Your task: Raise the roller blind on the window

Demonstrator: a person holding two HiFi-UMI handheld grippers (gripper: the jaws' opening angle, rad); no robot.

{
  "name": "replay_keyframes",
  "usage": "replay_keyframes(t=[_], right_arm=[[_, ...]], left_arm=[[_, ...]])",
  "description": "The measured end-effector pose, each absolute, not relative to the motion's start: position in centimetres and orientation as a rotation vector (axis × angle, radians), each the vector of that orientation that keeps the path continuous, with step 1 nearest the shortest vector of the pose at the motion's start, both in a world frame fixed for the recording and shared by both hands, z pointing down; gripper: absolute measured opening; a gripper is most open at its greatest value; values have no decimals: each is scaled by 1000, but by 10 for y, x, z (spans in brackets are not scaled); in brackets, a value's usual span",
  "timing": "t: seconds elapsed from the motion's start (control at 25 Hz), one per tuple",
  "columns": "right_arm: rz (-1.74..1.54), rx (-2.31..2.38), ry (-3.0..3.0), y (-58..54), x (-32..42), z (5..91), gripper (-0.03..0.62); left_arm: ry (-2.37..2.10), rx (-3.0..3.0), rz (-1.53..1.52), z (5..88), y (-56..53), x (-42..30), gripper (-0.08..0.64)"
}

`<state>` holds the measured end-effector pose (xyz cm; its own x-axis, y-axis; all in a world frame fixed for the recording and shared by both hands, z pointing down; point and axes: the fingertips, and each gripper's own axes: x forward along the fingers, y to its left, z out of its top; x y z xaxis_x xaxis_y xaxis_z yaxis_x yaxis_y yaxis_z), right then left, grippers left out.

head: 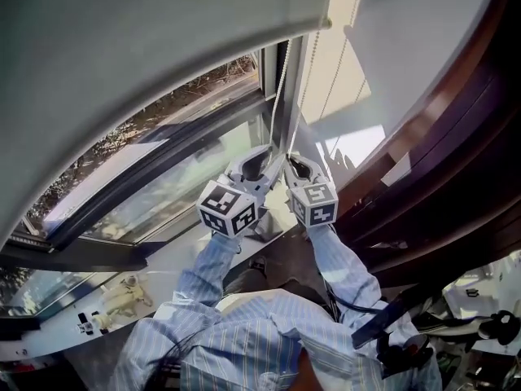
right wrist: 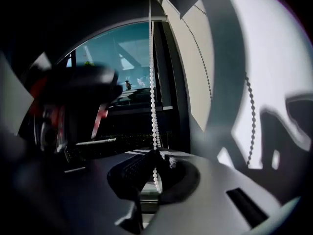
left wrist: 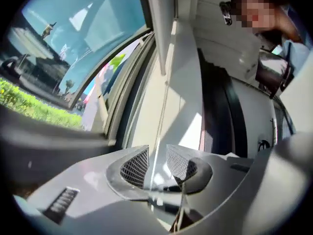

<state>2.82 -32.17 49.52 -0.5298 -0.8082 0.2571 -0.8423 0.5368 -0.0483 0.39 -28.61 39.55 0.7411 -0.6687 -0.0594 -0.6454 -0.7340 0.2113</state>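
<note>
Beside the window frame [head: 267,80], we pull the bead chain [right wrist: 151,82] straight down with the right gripper [right wrist: 155,155] clamped on it, the left gripper [left wrist: 157,161] held apart around it, ready to regrip.

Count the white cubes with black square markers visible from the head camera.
2. One white cube with black square markers rides on the left gripper, centre-left; the other rides on the right gripper beside it, both near the white bead chain. None seems hidden.

Grey roller blind [head: 122,47] hangs partly raised, its white bead chain [right wrist: 151,82] taut.
</note>
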Motion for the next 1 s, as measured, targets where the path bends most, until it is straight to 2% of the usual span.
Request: replay_keyframes(t=[0.24,0.4,0.44,0.48,0.72,1.0], right_arm=[[267,1401,-2573,-314,25,498,14],[265,1406,-2576,-310,24,500,14],[265,1411,-2578,-309,24,499,14],[264,1417,-2579,-308,24,498,14],[253,1425,-2586,-304,27,504,14],[456,1345,-2453,-292,28,579,14]], left_arm=[[-987,2985,-346,249,-311,38,91],[-1000,3017,-474,202,-319,41,84],[-978,3020,-499,195,-318,42,64],[-955,3023,-510,191,-315,43,21],[-953,2962,-647,194,-312,31,14],[-961,2867,-468,270,-329,33,12]])
